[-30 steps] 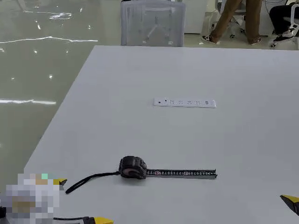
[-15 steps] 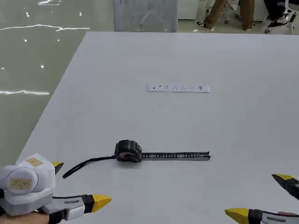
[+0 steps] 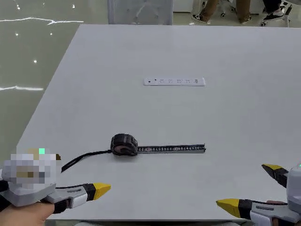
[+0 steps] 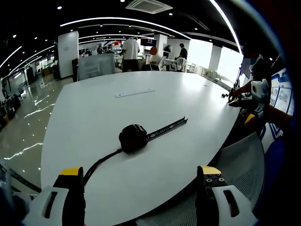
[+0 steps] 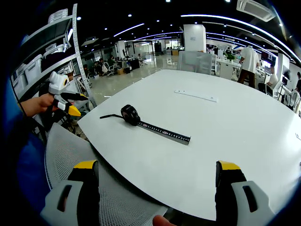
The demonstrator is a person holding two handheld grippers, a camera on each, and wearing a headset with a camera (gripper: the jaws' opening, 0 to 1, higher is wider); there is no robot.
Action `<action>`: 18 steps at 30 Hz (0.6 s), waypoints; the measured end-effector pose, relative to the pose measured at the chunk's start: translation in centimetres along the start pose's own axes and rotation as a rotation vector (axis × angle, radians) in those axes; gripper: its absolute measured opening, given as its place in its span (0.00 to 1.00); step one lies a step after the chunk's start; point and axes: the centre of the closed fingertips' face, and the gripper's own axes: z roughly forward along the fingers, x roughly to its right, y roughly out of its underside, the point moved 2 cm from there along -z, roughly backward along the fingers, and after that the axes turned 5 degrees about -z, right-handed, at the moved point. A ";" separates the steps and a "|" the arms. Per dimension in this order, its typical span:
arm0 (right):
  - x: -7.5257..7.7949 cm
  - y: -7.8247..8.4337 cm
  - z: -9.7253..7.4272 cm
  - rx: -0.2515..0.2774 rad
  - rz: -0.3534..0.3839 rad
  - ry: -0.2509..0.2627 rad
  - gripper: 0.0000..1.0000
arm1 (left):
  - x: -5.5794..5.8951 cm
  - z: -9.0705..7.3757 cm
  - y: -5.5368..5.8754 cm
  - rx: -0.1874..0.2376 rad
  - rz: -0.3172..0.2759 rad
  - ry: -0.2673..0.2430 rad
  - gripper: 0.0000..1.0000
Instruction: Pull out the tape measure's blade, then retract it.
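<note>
A black tape measure (image 3: 124, 144) lies on the white table (image 3: 141, 108), its blade (image 3: 174, 149) drawn out a short way to the right and its wrist strap (image 3: 80, 159) trailing left. My left gripper (image 3: 80, 173) hovers open at the near left edge, short of the strap. My right gripper (image 3: 249, 186) hovers open at the near right, well clear of the blade tip. In the left gripper view the tape measure (image 4: 133, 137) sits ahead between the open jaws (image 4: 139, 172). In the right gripper view the blade (image 5: 164, 132) lies ahead of the open gripper (image 5: 157, 165).
A white power strip (image 3: 174, 81) lies flat at mid-table. A grey chair (image 3: 139, 12) stands at the far end, with people's legs beyond it. A mesh seat (image 5: 117, 197) is under the near table edge. Glossy floor is to the left.
The head camera has tilted down, so the whole scene has shifted up. Both grippers have risen further into view at the near edge. The tape measure and blade have not moved.
</note>
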 end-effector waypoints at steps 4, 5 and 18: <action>0.3 -0.1 0.3 -0.001 -0.005 0.003 1.00 | 0.2 0.8 -0.1 -0.002 0.004 0.013 0.96; 0.5 0.0 0.5 -0.005 -0.006 0.000 1.00 | 0.1 1.1 -0.1 -0.004 0.000 0.014 0.96; 1.5 0.1 3.0 -0.036 -0.025 -0.061 1.00 | 1.5 3.3 -1.2 -0.003 -0.030 0.001 0.96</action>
